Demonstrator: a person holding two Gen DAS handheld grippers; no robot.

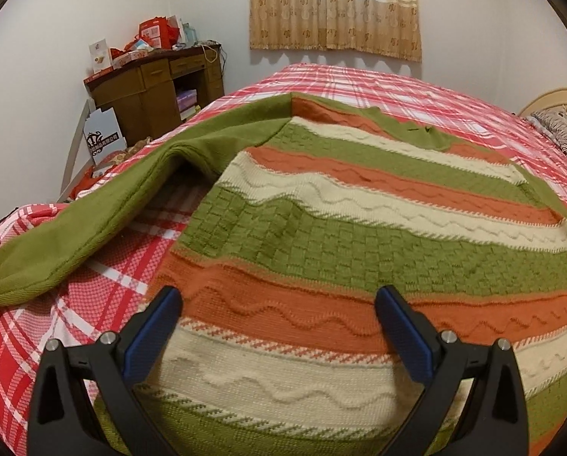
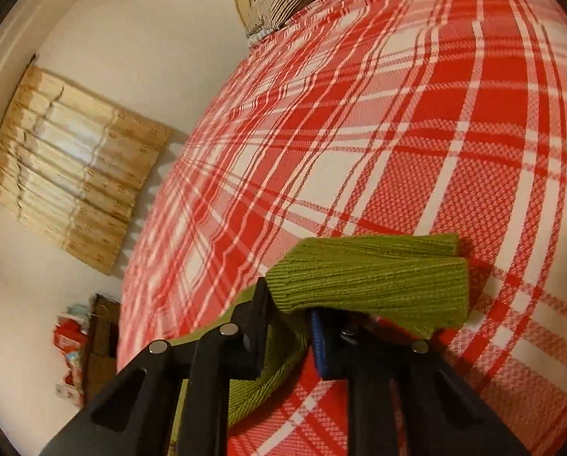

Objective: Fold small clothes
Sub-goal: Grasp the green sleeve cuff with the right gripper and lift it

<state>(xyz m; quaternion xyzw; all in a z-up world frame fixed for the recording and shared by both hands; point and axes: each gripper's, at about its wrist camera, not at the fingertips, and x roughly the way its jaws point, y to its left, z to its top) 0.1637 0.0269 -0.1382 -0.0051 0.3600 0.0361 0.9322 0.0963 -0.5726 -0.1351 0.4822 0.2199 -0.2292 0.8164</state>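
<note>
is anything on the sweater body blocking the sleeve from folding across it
Nothing visible does. The striped sweater lies flat on the plaid bedspread with nothing on top. The left gripper is open over its lower stripes. The right gripper is shut on the green sleeve cuff.

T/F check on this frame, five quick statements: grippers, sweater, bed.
1. The left gripper is open above the striped sweater. True.
2. The right gripper is open and empty. False: it is shut on the green cuff.
3. The bedsheet is red and white plaid. True.
4. The sweater is folded into a neat square. False: it lies spread out, one green sleeve extended.
5. The curtain is blue. False: it is beige.
</note>
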